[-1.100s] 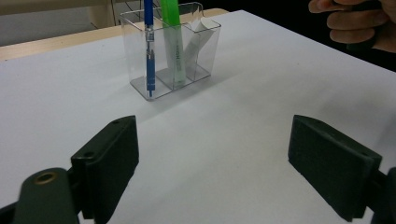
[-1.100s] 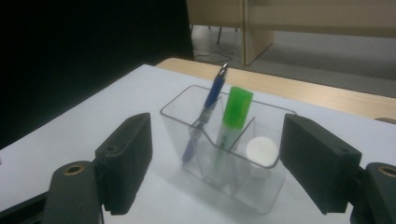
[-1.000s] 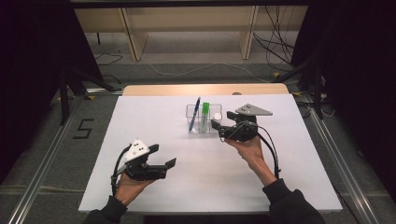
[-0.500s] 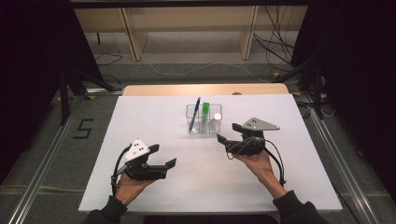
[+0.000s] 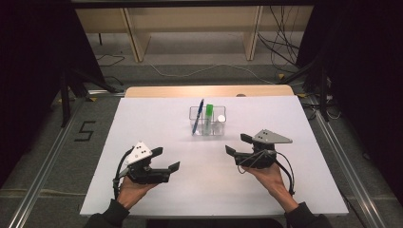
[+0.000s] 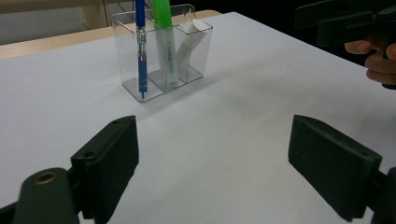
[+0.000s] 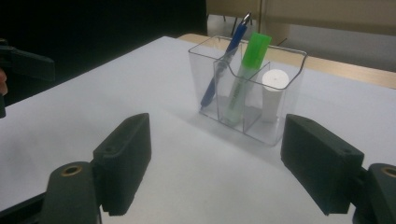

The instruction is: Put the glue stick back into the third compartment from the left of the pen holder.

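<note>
Clear organizer [image 5: 207,124] with blue pen [image 5: 198,116], well beyond both grippers.

Bare table [image 5: 157,128] around the organizer [image 5: 207,120]

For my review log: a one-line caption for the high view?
Two open grippers, left and right, flank a clear organizer.

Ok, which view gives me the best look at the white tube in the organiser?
The right gripper view: the white tube stands close, cap and body clear in its end compartment. In the left gripper view it leans behind the green marker. In the high view it's a small white dot.
</note>
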The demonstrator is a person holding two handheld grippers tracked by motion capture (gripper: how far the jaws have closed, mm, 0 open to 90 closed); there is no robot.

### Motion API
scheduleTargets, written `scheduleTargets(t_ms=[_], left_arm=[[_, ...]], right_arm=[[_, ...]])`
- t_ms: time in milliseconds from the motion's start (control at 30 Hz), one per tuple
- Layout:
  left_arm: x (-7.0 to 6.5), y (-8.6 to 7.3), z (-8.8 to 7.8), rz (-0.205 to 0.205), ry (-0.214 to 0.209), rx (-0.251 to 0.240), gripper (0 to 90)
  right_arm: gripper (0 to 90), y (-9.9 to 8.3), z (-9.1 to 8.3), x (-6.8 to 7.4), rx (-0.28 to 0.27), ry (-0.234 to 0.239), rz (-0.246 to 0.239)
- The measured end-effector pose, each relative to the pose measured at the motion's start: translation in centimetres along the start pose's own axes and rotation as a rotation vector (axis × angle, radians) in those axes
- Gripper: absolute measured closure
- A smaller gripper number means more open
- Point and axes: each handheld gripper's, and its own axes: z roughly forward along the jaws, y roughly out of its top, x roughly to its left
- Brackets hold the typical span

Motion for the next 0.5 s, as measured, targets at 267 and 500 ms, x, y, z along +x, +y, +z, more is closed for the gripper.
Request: scheduleTargets(t_ms=[267, 500], left_arm=[[0.0, 0.0, -0.1, -0.005, -0.015, -0.010, 15.8], [-0.2, 0.0, -0.1, -0.005, -0.032, -0.017, 15.8]], right_arm=[[24.5, -0.8, -1.3, 0.0, -0.018, 0.006, 0.001], [24.0, -1.7, -2.4, 0.0, -0.029, 0.008, 0.014]])
